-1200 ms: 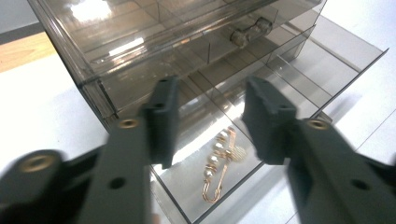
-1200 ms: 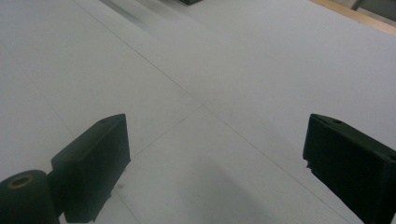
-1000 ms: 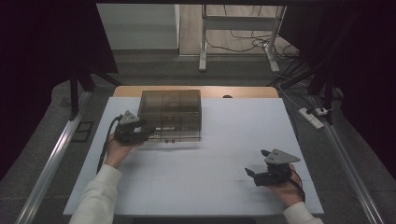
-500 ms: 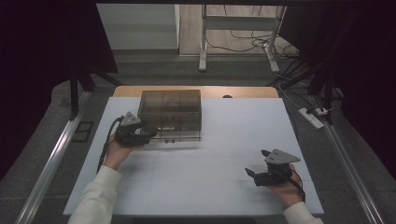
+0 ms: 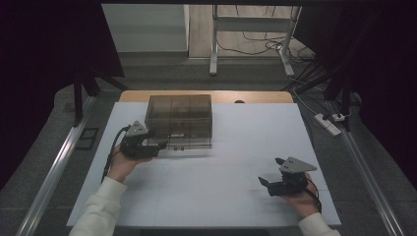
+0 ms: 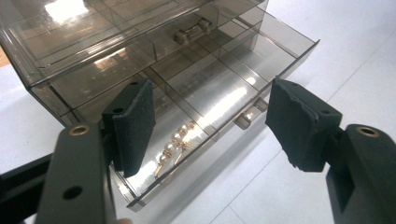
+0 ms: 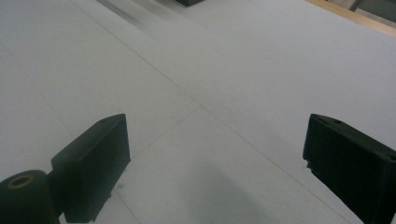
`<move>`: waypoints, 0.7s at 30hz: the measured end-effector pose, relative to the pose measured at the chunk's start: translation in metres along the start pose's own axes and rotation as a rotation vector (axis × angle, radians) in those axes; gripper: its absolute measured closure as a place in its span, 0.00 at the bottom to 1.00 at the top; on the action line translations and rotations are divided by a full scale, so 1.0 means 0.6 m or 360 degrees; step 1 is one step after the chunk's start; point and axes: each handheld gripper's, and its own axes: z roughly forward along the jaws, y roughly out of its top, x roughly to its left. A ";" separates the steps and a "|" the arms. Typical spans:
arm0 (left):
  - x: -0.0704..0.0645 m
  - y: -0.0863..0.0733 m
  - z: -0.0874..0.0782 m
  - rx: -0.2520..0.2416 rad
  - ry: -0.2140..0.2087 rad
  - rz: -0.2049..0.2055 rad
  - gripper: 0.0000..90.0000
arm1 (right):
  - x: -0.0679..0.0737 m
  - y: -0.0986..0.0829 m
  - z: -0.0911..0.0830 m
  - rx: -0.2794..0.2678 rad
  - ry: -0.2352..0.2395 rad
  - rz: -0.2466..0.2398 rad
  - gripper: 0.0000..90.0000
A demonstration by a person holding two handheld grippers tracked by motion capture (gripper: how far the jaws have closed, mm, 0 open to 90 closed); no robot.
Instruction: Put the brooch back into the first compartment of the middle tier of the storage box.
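Drawer (image 6: pixel 201 107) stands open, pearl earrings (image 6: pixel 175 144) at its 7 o'clock corner. Left claw (image 6: pixel 212 123) gapes empty above; descending crooked risks striking dividers. Right claw (image 7: pixel 215 163) idle, wide, empty.

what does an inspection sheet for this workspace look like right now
surface: white table top, wooden strip along its far edge
job's things: smoky transparent plastic drawer organiser at far left; its bottom drawer pulled out; pearl and gold jewellery piece lying in a front compartment
clutter: nothing seen
grippers: left gripper open, jaws over the open drawer, holding nothing; right gripper open, on the near right of the table, holding nothing
cables: black cable trailing from the left gripper
surroundings: white power strip on the floor at right, metal frame legs beyond the table
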 end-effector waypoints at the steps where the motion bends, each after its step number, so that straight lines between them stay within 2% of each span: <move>1: -0.001 0.000 -0.001 0.0000 -0.0002 0.0002 0.36 | 0.000 0.000 0.000 0.0000 0.0001 0.0000 0.08; 10: -0.005 -0.005 -0.007 0.0004 -0.0004 0.0013 0.35 | 0.000 0.000 0.000 -0.0004 0.0000 0.0000 0.08; 21: -0.018 -0.010 -0.008 0.0016 -0.0042 0.0030 0.35 | 0.000 0.000 0.000 -0.0001 0.0002 -0.0001 0.08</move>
